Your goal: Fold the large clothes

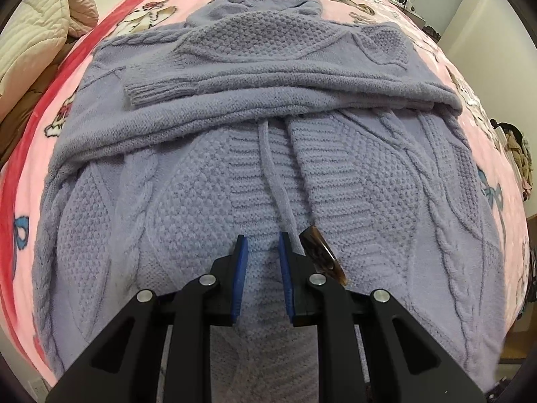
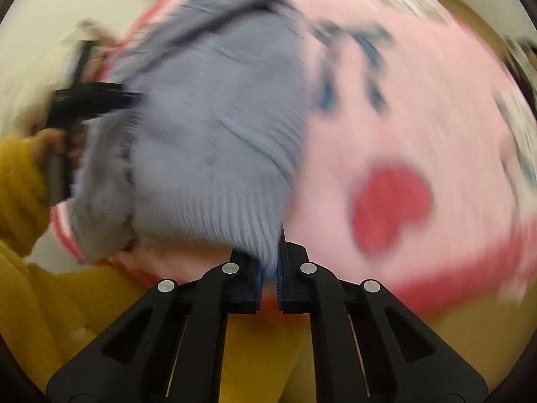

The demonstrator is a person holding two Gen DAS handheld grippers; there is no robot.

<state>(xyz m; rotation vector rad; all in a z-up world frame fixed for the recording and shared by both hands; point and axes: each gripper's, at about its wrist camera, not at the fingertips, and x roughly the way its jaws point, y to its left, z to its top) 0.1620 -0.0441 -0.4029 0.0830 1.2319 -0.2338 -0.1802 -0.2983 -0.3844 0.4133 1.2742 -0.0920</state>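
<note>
A lavender cable-knit sweater lies on the pink cartoon-print blanket, its sleeves folded across the chest and its collar at the far end. My left gripper is shut on a raised bunch of knit at the near hem, beside a brown toggle button. The right wrist view is blurred. There my right gripper is shut on the ribbed hem of the sweater, which hangs lifted off the blanket. The left gripper shows at the far left, held by a hand in a yellow sleeve.
Beige quilted bedding is piled at the bed's left side. A heap of clothes sits off the right edge. A knit cord runs down the sweater's middle. A red heart print marks the blanket to the right.
</note>
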